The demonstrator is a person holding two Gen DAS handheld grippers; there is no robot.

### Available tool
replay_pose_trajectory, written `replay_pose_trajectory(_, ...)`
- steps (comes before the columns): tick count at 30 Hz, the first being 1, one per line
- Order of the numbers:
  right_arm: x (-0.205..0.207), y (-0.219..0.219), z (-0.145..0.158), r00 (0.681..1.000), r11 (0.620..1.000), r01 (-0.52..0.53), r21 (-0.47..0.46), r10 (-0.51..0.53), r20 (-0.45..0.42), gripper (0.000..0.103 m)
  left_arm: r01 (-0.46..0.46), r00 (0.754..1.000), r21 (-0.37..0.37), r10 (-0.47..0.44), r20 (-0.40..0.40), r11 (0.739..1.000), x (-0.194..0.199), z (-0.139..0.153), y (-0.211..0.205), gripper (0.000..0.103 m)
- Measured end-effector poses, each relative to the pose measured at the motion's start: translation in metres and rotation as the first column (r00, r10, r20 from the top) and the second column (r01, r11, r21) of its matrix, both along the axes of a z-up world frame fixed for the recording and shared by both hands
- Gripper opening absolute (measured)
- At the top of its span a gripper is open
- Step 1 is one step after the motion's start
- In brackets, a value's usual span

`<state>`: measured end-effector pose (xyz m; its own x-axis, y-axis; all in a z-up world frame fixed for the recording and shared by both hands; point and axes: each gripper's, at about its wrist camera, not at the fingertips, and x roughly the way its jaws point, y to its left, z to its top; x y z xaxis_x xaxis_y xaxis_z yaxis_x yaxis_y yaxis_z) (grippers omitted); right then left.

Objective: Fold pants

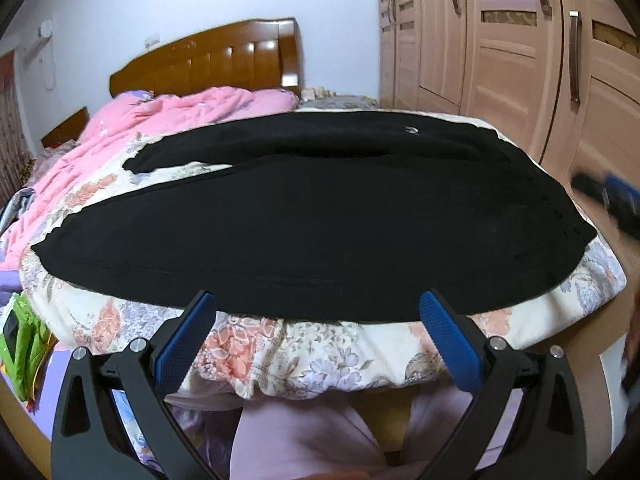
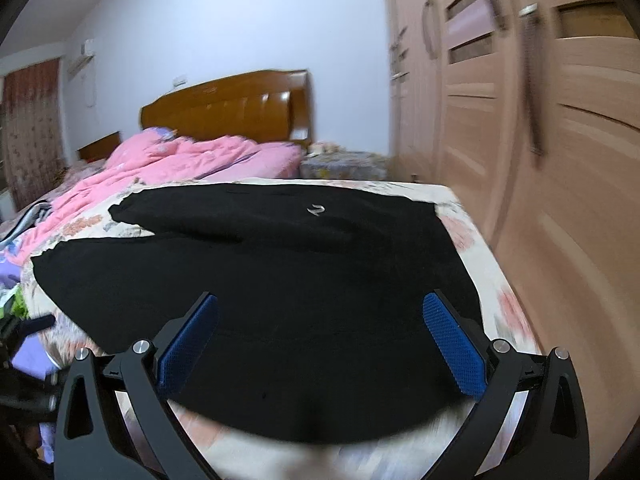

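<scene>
Black pants [image 1: 304, 216] lie spread flat on the floral bedspread [image 1: 320, 356], legs running to the left, waist to the right, a small white logo on the far leg. My left gripper [image 1: 318, 300] is open at the near edge of the pants, blue pads wide apart with nothing between them. In the right wrist view the same pants [image 2: 280, 280] fill the middle. My right gripper [image 2: 320, 304] hangs open over the waist end of the near leg, holding nothing. The right gripper also appears blurred at the right edge of the left wrist view [image 1: 608, 200].
A pink quilt [image 1: 132, 128] is bunched at the back left before a wooden headboard [image 1: 212, 64]. Wardrobe doors [image 1: 500, 40] stand close along the right side. Green and purple items [image 1: 24, 340] lie left of the bed. A person's pale trousers [image 1: 304, 436] show below.
</scene>
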<state>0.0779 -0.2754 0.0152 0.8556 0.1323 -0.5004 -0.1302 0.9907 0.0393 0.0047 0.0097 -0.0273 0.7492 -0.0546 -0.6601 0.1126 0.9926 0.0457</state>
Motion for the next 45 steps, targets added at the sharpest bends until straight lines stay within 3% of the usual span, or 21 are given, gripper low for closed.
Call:
replay_pose_trajectory(2, 0.056, -0.016, 0.003, 0.997, 0.999, -0.032, -0.031, 0.029, -0.075, 0.099, 0.061, 0.996, -0.004, -0.061, -0.072, 0.998, 0.021, 0.002, -0.004, 0.102)
replay_pose_trajectory(5, 0.146, -0.037, -0.008, 0.971, 0.995, -0.097, 0.013, 0.098, -0.220, 0.099, 0.157, 0.980, -0.041, -0.161, -0.114, 0.987, 0.061, 0.014, -0.008, 0.101)
replay_pose_trajectory(8, 0.217, -0.056, -0.031, 0.944, 0.989, -0.132, 0.061, 0.144, -0.296, 0.099, 0.312, 0.927, -0.170, -0.339, -0.161, 0.935, 0.125, 0.029, -0.004, 0.101)
replay_pose_trajectory(9, 0.235, -0.059, -0.030, 0.945, 0.988, -0.143, 0.065, 0.156, -0.286, 0.099, 0.342, 0.894, -0.232, -0.391, -0.218, 0.911, 0.159, 0.029, -0.001, 0.101)
replay_pose_trajectory(13, 0.310, -0.064, -0.038, 0.915, 0.981, -0.192, -0.024, 0.170, -0.365, 0.099, 0.343, 0.861, -0.205, -0.394, -0.321, 0.917, 0.253, 0.026, 0.005, 0.101)
replay_pose_trajectory(14, 0.327, -0.064, -0.051, 0.891, 0.975, -0.222, -0.023, 0.193, -0.411, 0.099, 0.333, 0.855, -0.224, -0.394, -0.338, 0.916, 0.276, 0.025, 0.010, 0.101)
replay_pose_trajectory(16, 0.348, -0.060, -0.056, 0.876, 0.967, -0.252, -0.038, 0.211, -0.433, 0.096, 0.268, 0.842, -0.311, -0.378, -0.384, 0.912, 0.333, 0.020, 0.027, 0.101)
replay_pose_trajectory(18, 0.369, -0.058, -0.061, 0.856, 0.958, -0.286, -0.021, 0.245, -0.454, 0.084, 0.190, 0.847, -0.337, -0.328, -0.419, 0.922, 0.380, 0.016, 0.046, 0.101)
replay_pose_trajectory(19, 0.374, -0.056, -0.063, 0.848, 0.953, -0.303, -0.008, 0.266, -0.458, 0.083, 0.157, 0.845, -0.356, -0.312, -0.435, 0.921, 0.399, 0.011, 0.053, 0.101)
replay_pose_trajectory(22, 0.386, -0.048, -0.068, 0.822, 0.934, -0.358, 0.001, 0.316, -0.475, 0.072, 0.036, 0.839, -0.478, -0.286, -0.463, 0.878, 0.448, -0.002, 0.080, 0.101)
replay_pose_trajectory(24, 0.386, -0.043, -0.070, 0.803, 0.916, -0.401, 0.008, 0.355, -0.479, 0.052, -0.007, 0.841, -0.536, -0.285, -0.460, 0.844, 0.466, -0.006, 0.091, 0.101)
replay_pose_trajectory(25, 0.384, -0.040, -0.068, 0.797, 0.908, -0.419, -0.006, 0.365, -0.481, 0.047, -0.028, 0.843, -0.567, -0.286, -0.456, 0.823, 0.475, -0.006, 0.097, 0.101)
replay_pose_trajectory(27, 0.371, -0.031, -0.058, 0.806, 0.890, -0.452, -0.059, 0.379, -0.454, 0.010, -0.071, 0.846, -0.618, -0.281, -0.453, 0.783, 0.479, -0.005, 0.108, 0.101)
replay_pose_trajectory(29, 0.342, -0.023, -0.041, 0.851, 0.883, -0.443, -0.155, 0.361, -0.381, 0.010, -0.100, 0.853, -0.660, -0.277, -0.442, 0.744, 0.479, -0.001, 0.116, 0.101)
replay_pose_trajectory(33, 0.271, 0.001, -0.007, 0.904, 0.850, -0.423, -0.314, 0.374, -0.208, 0.010, -0.092, 0.854, -0.693, -0.302, -0.424, 0.715, 0.490, 0.006, 0.097, 0.101)
replay_pose_trajectory(36, 0.222, 0.019, 0.007, 0.922, 0.830, -0.381, -0.407, 0.372, -0.105, 0.009, -0.108, 0.849, -0.730, -0.319, -0.420, 0.675, 0.494, 0.009, 0.091, 0.101)
replay_pose_trajectory(41, 0.172, 0.033, 0.008, 0.931, 0.829, -0.340, -0.445, 0.363, -0.035, 0.009, -0.171, 0.852, -0.746, -0.284, -0.440, 0.644, 0.501, 0.007, 0.069, 0.100)
replay_pose_trajectory(43, 0.167, 0.033, 0.009, 0.940, 0.843, -0.319, -0.433, 0.340, -0.029, 0.009, -0.201, 0.862, -0.727, -0.234, -0.450, 0.657, 0.503, 0.005, 0.067, 0.084)
replay_pose_trajectory(44, 0.163, 0.034, 0.009, 0.945, 0.846, -0.303, -0.439, 0.328, -0.020, 0.009, -0.215, 0.862, -0.707, -0.210, -0.462, 0.674, 0.501, 0.004, 0.069, 0.053)
replay_pose_trajectory(45, 0.161, 0.034, 0.010, 0.946, 0.849, -0.298, -0.437, 0.324, -0.016, 0.009, -0.250, 0.858, -0.660, -0.153, -0.490, 0.709, 0.497, 0.003, 0.072, 0.020)
